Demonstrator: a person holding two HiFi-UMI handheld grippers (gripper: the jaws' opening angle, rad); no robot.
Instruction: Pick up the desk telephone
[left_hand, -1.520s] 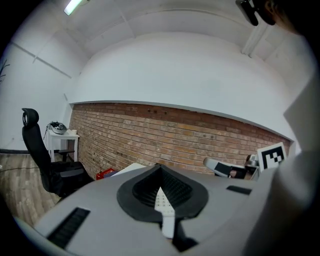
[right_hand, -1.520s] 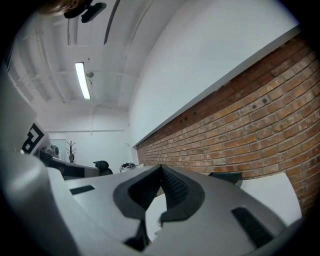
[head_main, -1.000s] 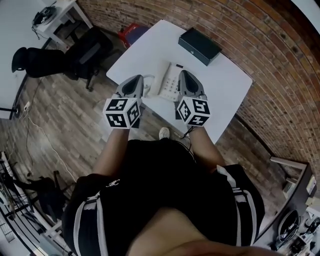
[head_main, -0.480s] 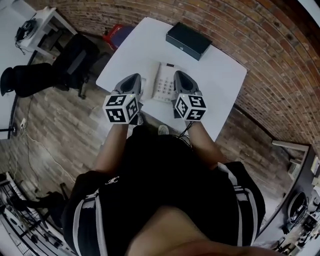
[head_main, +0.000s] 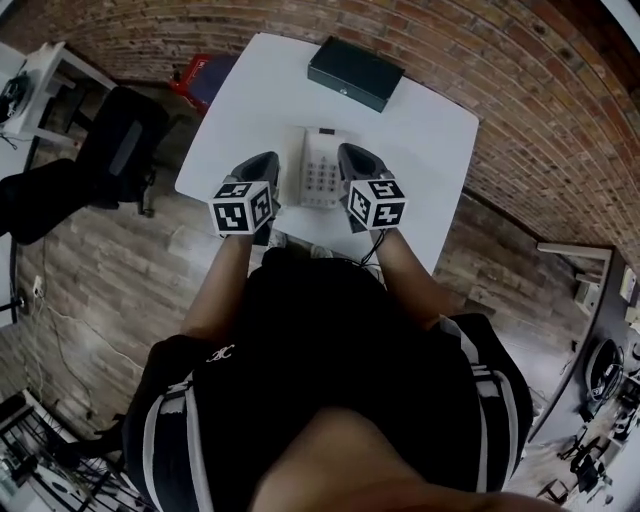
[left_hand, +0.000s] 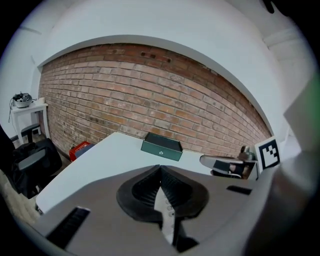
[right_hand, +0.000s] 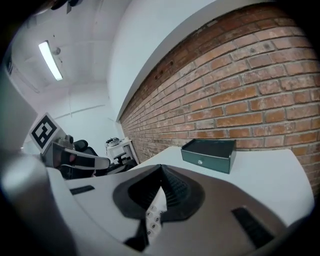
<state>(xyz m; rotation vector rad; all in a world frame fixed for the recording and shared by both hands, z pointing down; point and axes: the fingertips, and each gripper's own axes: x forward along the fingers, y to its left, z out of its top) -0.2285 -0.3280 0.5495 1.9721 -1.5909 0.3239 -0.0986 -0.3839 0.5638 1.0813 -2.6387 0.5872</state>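
Note:
The white desk telephone (head_main: 322, 168) lies on the white table (head_main: 425, 130), keypad up. My left gripper (head_main: 263, 163) hovers just left of it and my right gripper (head_main: 350, 153) just right of it, so the phone sits between them. Both are shut with nothing in the jaws. In the left gripper view the closed jaws (left_hand: 160, 167) point over the table, and a strip of the telephone's keys (left_hand: 163, 206) shows below the tips. The right gripper view shows the same: shut jaws (right_hand: 161, 167) and a sliver of the keypad (right_hand: 155, 209) beneath.
A dark green box (head_main: 355, 73) sits at the table's far edge by the brick wall (head_main: 540, 90), also seen as the green box (left_hand: 161, 146) and the box (right_hand: 208, 154). A black office chair (head_main: 115, 150) and a red object (head_main: 195, 75) stand left of the table.
Both grippers have come down and forward toward the table, ending on either side of the telephone. Their jaws stayed shut.

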